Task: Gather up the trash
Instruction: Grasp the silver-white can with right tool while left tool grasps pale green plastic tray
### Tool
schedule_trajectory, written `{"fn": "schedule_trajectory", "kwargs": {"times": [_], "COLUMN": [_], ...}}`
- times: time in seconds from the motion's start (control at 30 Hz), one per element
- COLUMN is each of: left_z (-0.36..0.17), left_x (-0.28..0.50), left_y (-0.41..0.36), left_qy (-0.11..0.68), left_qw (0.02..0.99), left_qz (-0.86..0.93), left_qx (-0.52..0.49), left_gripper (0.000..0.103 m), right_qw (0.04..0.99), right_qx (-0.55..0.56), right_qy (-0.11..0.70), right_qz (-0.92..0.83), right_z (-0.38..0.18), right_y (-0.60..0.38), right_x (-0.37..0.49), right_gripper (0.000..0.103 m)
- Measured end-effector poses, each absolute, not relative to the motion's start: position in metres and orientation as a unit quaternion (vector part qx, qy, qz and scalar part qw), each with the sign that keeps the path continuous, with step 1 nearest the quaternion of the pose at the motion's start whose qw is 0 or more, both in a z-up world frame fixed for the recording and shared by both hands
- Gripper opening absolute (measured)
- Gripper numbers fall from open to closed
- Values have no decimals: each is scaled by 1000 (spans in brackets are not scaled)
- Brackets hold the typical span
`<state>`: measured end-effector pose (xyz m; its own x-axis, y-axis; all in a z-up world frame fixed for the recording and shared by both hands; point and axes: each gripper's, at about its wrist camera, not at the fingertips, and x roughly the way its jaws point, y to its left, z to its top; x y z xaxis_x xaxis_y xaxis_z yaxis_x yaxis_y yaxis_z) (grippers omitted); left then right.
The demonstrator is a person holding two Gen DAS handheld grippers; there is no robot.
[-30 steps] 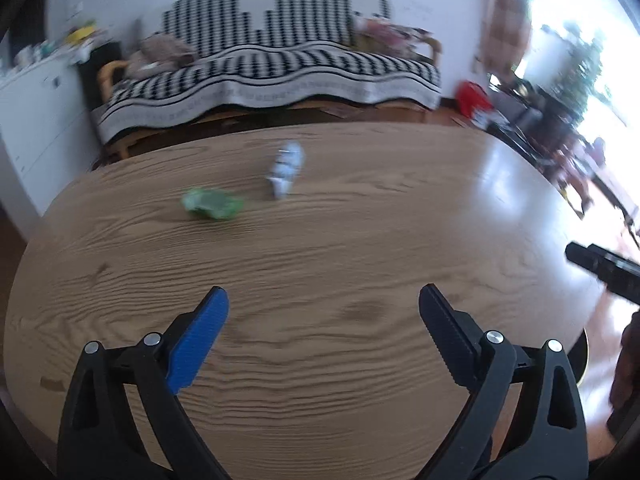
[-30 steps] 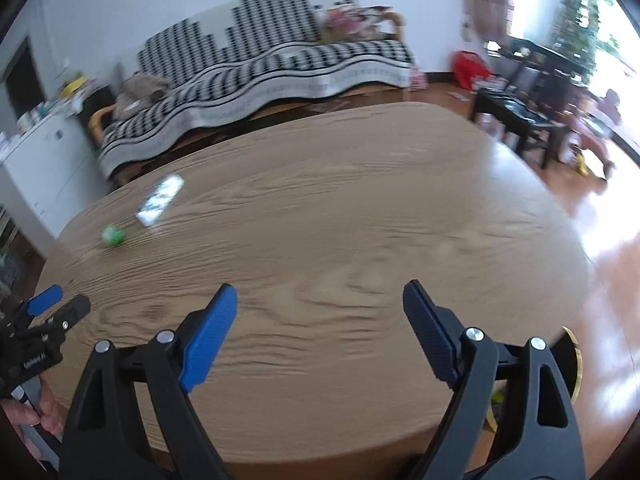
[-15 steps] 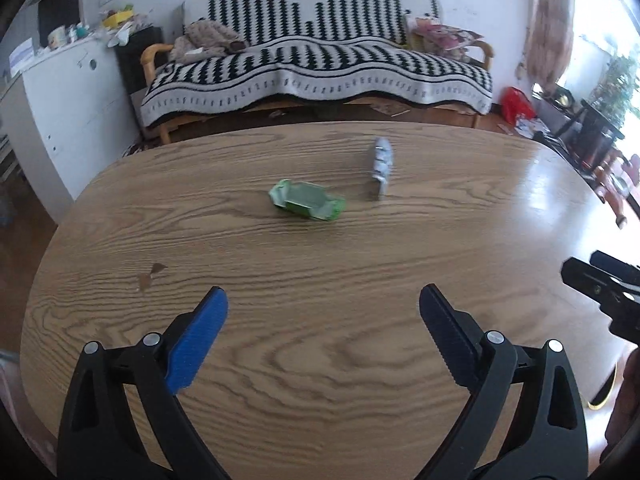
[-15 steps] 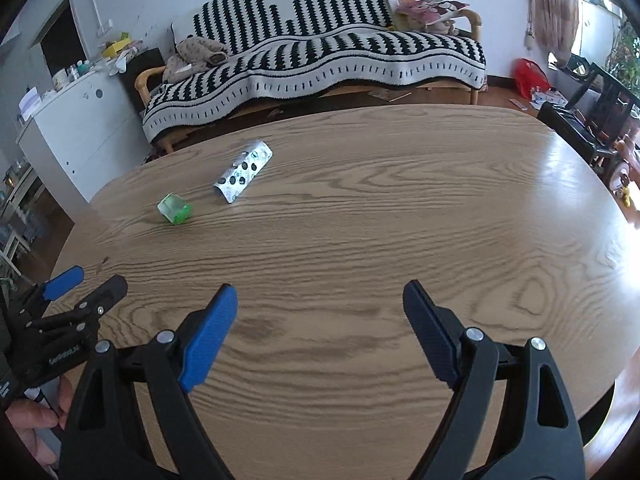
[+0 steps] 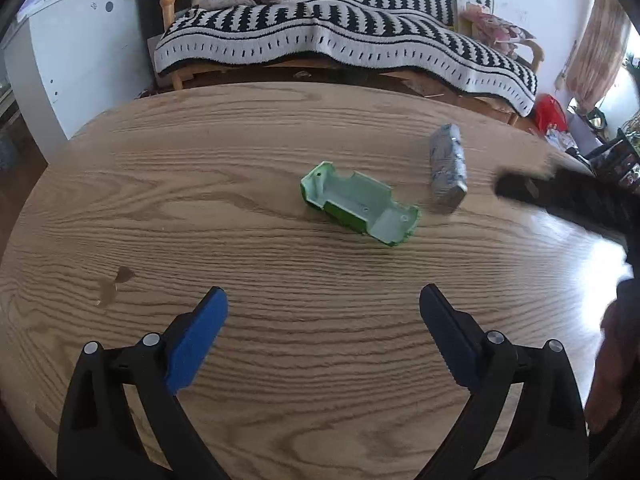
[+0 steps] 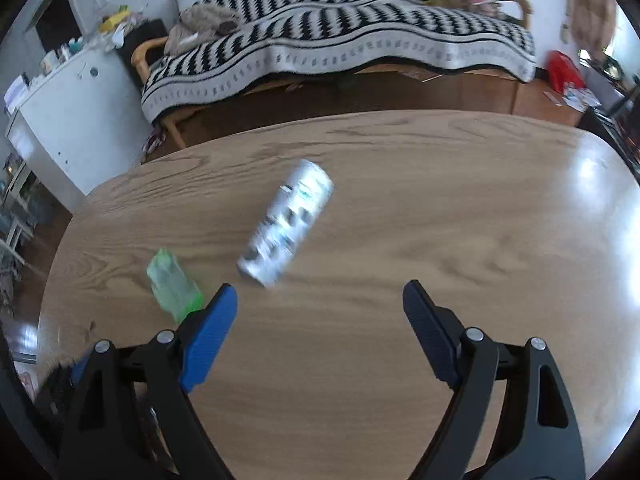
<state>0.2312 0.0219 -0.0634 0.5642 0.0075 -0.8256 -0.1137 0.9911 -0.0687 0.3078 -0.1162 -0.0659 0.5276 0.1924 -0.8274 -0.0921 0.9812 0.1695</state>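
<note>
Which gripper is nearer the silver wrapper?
Right. The right gripper has the silver wrapper just ahead of its open fingers; the left gripper sits farther back, wrapper ahead-right.

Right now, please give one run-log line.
left hand-held gripper: open, empty | right hand-held gripper: open, empty | green shell, silver wrapper: on table

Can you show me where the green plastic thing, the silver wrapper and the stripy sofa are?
green plastic shell [image 5: 360, 204], left wrist view, on its pale hollow inside.
silver wrapper [image 6: 290, 222], right wrist view, on its printed middle.
striped sofa [image 5: 344, 36], left wrist view, on the blanket draped over its seat.
</note>
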Motion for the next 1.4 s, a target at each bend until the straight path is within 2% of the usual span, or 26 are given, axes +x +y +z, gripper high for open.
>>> {"fn": "schedule_trajectory", "kwargs": {"times": [0.17,0.23,0.33,0.37,0.4,0.43,0.47,0.83,1.1,1.17,1.2,1.4], "left_z": [-73,-74,-77,-78,-79,-79,-80,-79,-82,-81,-81,-81], "left_x": [242,247,256,259,263,265,269,296,309,309,308,300], "left_y": [28,28,25,25,25,24,24,-6,7,10,9,11], "left_qy": [477,476,477,477,477,477,477,469,455,451,448,449], "left_qw": [874,874,873,872,872,871,869,867,868,871,873,879], "left_qz": [42,44,52,58,63,66,71,106,149,152,158,131], "left_qx": [-82,-87,-87,-90,-95,-100,-107,-128,-134,-122,-109,-91], "left_gripper": [94,94,94,94,94,94,95,96,96,90,76,75], "right_qw": [857,853,855,858,861,861,859,863,864,862,862,861], "right_qx": [32,31,14,0,-20,-26,-24,-42,-45,-48,-48,-42], "right_qy": [507,515,513,509,505,504,505,493,490,492,493,496], "right_qz": [81,78,74,70,65,68,77,100,108,110,110,99], "right_z": [-89,-97,-105,-105,-105,-106,-106,-107,-106,-105,-105,-103], "right_y": [-90,-87,-89,-90,-91,-93,-99,-146,-155,-156,-157,-168], "right_x": [356,366,370,368,367,366,363,277,222,212,208,182], "right_gripper": [82,78,61,42,31,24,21,21,20,20,20,20]}}
